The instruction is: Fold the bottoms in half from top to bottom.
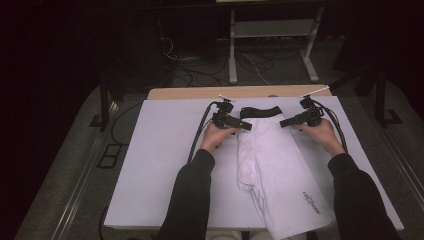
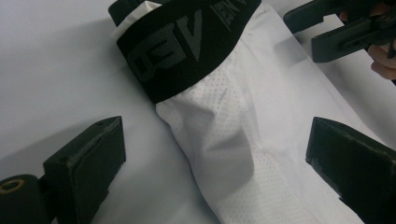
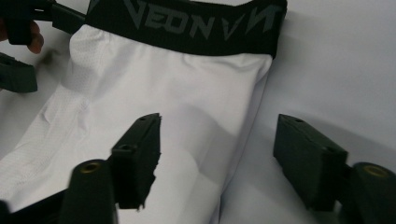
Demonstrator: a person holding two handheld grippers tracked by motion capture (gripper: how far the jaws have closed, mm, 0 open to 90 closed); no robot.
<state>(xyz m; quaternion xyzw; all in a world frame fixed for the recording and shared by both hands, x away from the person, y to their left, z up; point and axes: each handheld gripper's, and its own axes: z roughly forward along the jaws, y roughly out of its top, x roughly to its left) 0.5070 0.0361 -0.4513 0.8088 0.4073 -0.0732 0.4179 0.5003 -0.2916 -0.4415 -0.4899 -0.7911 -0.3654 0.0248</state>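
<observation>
Shorts [image 1: 280,165] soft, floppy; both claws [image 1: 245,126] [image 1: 286,123] spread, straddling edges at nine and three; pinch beneath waistband [image 1: 258,111].

We record white shorts [image 1: 277,165] with a black waistband [image 3: 187,25] lettered in dark grey; a panel of the fabric bears a fine perforated dot pattern. Small dark print marks one leg. The surface [image 1: 155,165] is pale grey-white. Both sleeves [image 1: 187,200] are black.
</observation>
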